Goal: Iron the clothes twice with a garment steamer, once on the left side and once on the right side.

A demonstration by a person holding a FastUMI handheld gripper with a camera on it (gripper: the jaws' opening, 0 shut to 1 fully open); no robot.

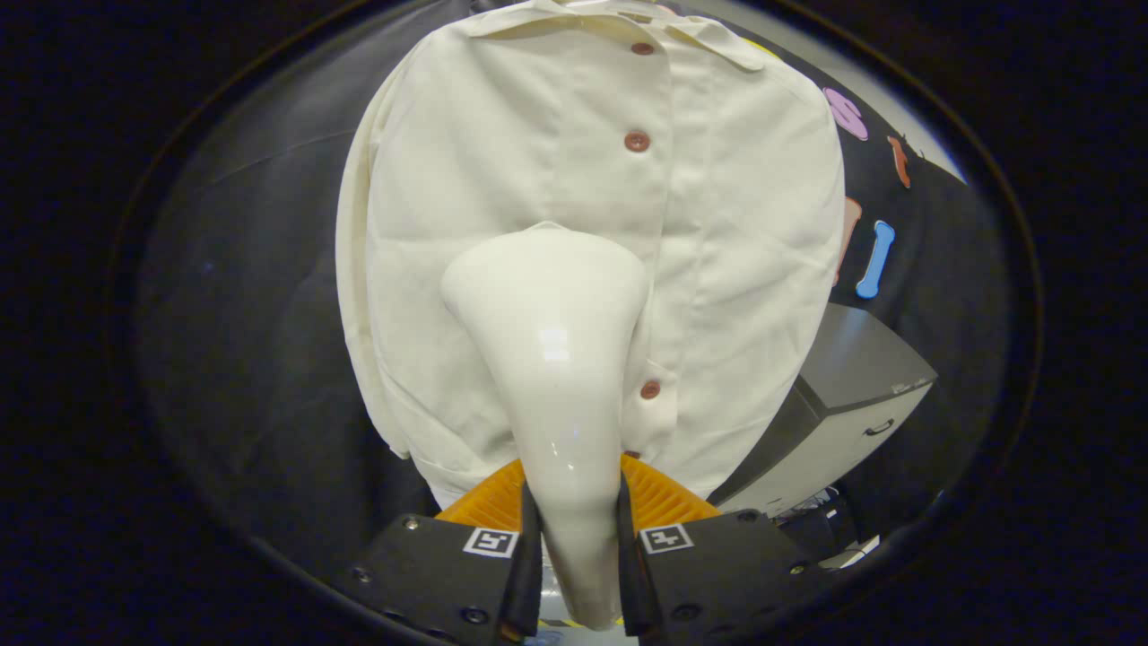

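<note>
The gripper [574,538] has both fingers clamped on the neck of a glossy white cone-shaped garment steamer [556,359], whose wide head sits against the middle of a hanging cream button-up shirt [717,224], just left of its brown-buttoned placket. A grey box-shaped cabinet [843,404] stands beside the shirt's lower right edge.
</note>
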